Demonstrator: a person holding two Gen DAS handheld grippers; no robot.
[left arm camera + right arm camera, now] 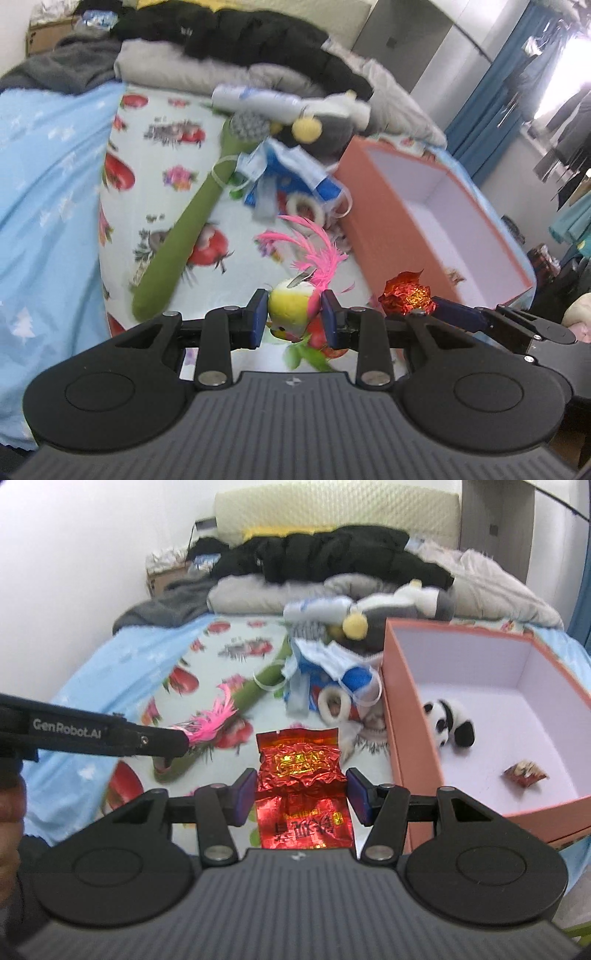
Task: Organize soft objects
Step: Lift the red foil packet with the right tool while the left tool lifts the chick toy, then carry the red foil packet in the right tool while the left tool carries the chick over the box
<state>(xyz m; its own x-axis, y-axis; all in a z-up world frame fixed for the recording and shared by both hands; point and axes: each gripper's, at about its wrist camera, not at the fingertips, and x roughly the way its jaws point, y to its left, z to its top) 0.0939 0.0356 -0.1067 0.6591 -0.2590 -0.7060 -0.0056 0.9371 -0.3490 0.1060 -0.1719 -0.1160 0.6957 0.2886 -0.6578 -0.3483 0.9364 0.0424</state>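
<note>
Red foil packet (301,775) over floral bedsheet (221,646); blue curtain (491,92) beyond

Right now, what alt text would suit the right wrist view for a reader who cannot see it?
The right claw grips a crinkled red foil packet above a flower-print bedsheet. To its right an open orange box holds a small panda plush and a small red packet. At left, the other claw carries pink feathers.

Pink-feathered yellow toy (291,308), crinkled red foil packet (301,771), salmon box (402,716), seemingly white-lined.
</note>
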